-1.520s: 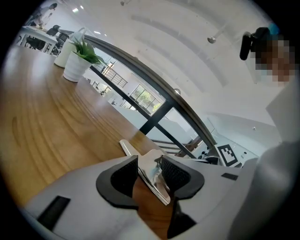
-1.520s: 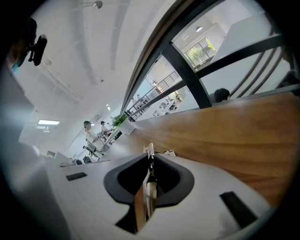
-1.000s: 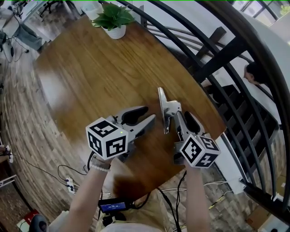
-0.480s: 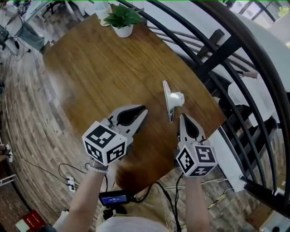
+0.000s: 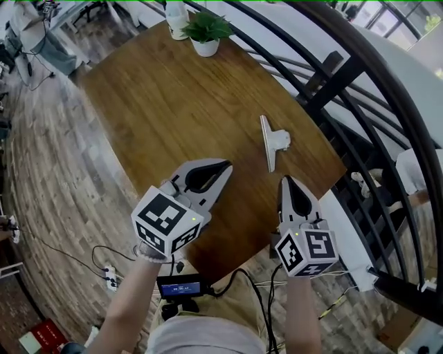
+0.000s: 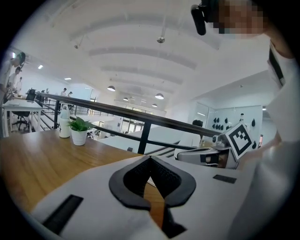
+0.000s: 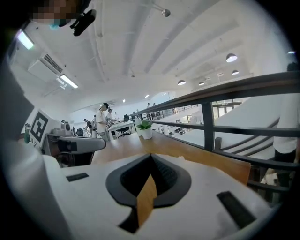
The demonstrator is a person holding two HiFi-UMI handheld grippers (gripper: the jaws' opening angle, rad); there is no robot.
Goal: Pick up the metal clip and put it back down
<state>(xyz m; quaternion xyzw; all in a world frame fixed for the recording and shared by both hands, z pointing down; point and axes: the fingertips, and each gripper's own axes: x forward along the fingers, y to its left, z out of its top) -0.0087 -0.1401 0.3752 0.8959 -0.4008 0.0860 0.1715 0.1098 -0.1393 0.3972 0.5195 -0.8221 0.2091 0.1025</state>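
No legible text, labels or numbers anywhere.

open-plan office: desks (image 7: pixel 119 125), black railing (image 5: pixel 332 77)

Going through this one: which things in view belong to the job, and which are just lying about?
Job:
- metal clip, on the wooden table

Lying about:
- potted plant at the table's far edge
- white bottle beside it
- black railing

Bright, even white light falls from ceiling lamps (image 6: pixel 111 88). The bench (image 5: pixel 159 104) carries a pale sheen on its left side. Wide lenses bend the railing (image 5: pixel 360 69) and blacken the corners. The left hand-held gripper (image 6: pixel 150 158) looks soft near its lens.
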